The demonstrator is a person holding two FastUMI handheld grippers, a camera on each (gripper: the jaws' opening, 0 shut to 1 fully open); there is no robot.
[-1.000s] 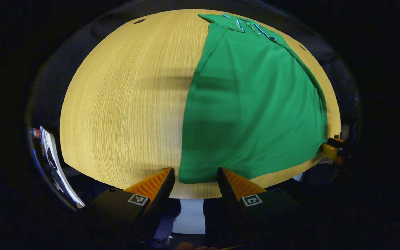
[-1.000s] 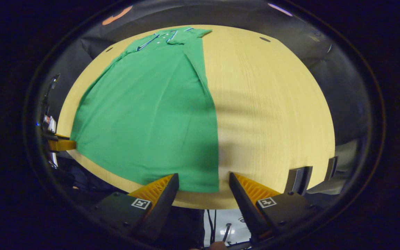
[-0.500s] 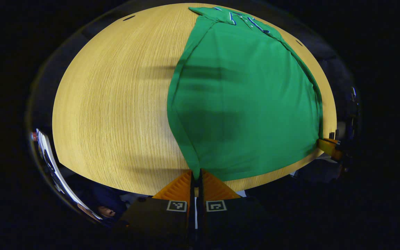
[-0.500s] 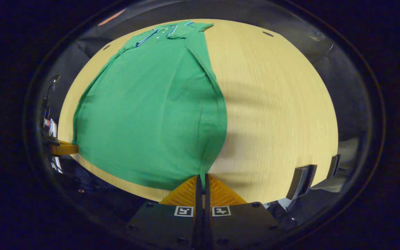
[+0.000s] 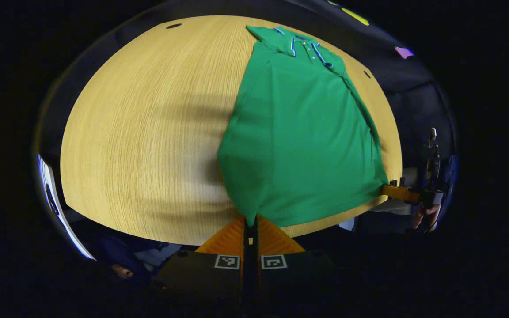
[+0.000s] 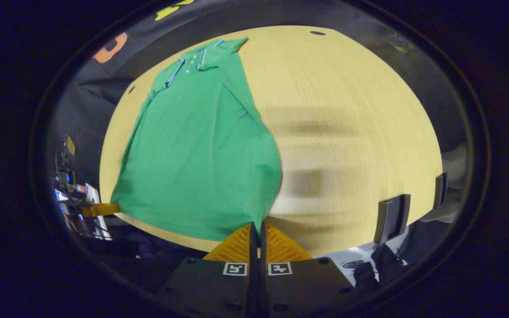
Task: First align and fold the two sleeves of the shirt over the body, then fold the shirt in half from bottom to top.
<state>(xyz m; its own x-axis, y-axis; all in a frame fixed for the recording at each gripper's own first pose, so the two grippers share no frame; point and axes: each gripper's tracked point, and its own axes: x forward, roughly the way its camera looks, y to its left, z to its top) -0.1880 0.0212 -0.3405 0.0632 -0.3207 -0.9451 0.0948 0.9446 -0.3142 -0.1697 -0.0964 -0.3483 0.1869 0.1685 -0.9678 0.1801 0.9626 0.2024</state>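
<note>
Shirt: the green shirt (image 5: 298,132) lies on the wooden table (image 5: 139,132); sleeves look already folded in, so you are at the bottom-to-top fold.
Left gripper: your left gripper (image 5: 250,221) has its fingers pressed together on one bottom corner of the shirt; the hem there is lifted off the table.
Right gripper: your right gripper (image 6: 257,226) is pinching the other bottom corner in the same way; in the left gripper view it shows at the far end of the hem (image 5: 398,192), and the left one shows likewise in the right gripper view (image 6: 100,209).
Key relation: the long axis of the shirt runs straight away from both grippers; the collar (image 5: 296,42) is at the far end, the hem at the near end; both hands are equally near the hem, so I judge you must carry both corners forward together, along this axis, toward the collar.
Change: one second ago both grippers stood spread around flat corners; half a second ago they closed; now the lower part of the shirt is raised more and looks narrower, and the collar appears farther away.
Risk: uneven travel of the hands would probably skew the fold.
</note>
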